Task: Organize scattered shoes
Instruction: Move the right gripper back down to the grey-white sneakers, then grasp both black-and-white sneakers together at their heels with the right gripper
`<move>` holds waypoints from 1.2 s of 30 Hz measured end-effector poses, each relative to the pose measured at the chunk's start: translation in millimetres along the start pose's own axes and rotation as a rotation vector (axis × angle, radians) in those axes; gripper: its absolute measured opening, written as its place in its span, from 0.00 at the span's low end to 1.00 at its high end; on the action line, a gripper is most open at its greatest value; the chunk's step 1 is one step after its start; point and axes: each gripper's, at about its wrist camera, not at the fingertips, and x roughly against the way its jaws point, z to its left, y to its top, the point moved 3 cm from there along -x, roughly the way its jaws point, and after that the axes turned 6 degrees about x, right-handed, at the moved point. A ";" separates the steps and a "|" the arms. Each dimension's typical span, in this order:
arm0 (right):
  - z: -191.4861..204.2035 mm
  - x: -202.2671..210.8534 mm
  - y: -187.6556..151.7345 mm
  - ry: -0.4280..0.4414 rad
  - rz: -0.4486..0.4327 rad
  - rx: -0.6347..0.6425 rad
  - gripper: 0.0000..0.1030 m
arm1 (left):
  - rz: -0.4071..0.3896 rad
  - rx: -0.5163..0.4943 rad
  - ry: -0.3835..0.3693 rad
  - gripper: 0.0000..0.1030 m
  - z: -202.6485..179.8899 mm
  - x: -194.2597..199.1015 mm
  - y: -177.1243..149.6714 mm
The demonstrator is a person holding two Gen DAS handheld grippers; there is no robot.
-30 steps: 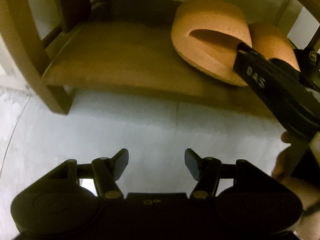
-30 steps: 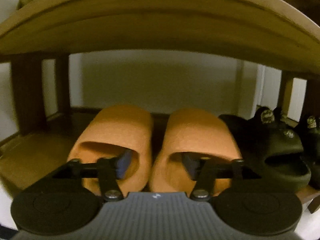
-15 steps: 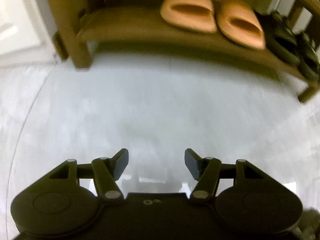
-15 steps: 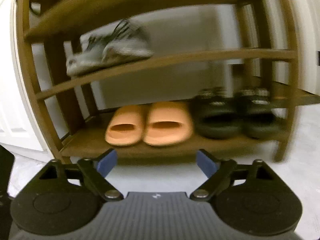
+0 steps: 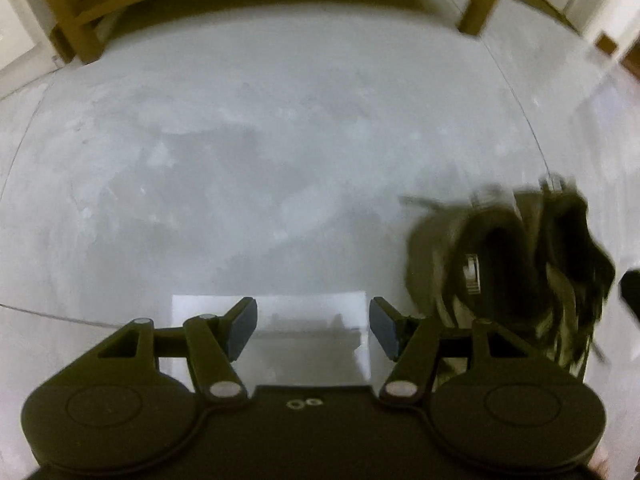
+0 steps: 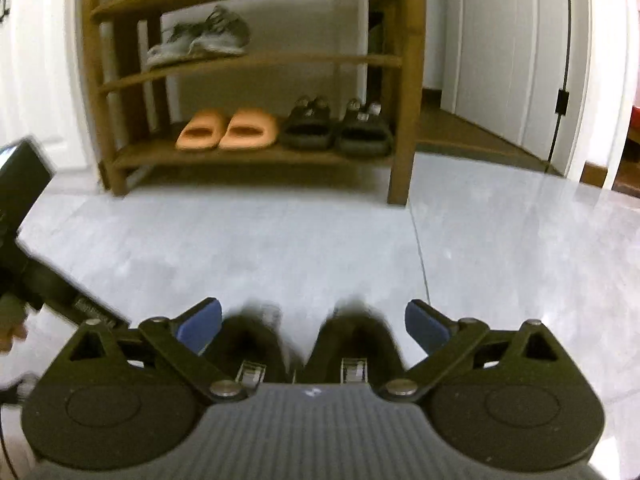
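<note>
A pair of dark shoes (image 6: 312, 344) stands on the grey floor right under my right gripper (image 6: 314, 326), which is open wide with a blue pad on either side of the pair. In the left wrist view the same dark shoes (image 5: 508, 256) appear blurred at the right, just beyond the right finger of my open left gripper (image 5: 312, 326), which holds nothing. On the wooden shoe rack (image 6: 404, 80), orange slippers (image 6: 228, 130) and black sandals (image 6: 336, 130) sit on the bottom shelf, grey sneakers (image 6: 200, 38) on the middle one.
Grey tiled floor (image 5: 260, 160) stretches between me and the rack. White doors (image 6: 512, 48) stand right of the rack. The left gripper's body (image 6: 24, 216) and a hand (image 6: 10, 320) show at the left edge of the right wrist view.
Both grippers have pulled back from the rack's bottom shelf and dropped toward the floor. The dark shoes have come into view, under the right gripper and beside the left.
</note>
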 end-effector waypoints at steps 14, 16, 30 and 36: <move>-0.4 2.3 -44.7 -0.043 0.027 -0.013 0.97 | 0.002 -0.071 0.040 0.60 -41.7 3.2 -28.2; -2.5 -2.0 -40.9 -0.054 0.037 -0.001 0.97 | -0.003 -0.066 0.036 0.60 -43.7 4.7 -26.4; 24.0 -11.5 -43.5 0.011 0.102 0.079 0.97 | 0.011 -0.072 0.037 0.60 -44.3 -1.1 -23.9; 28.3 -28.8 -56.6 0.034 0.168 0.078 0.97 | 0.049 -0.064 0.028 0.60 -40.4 -6.8 -25.8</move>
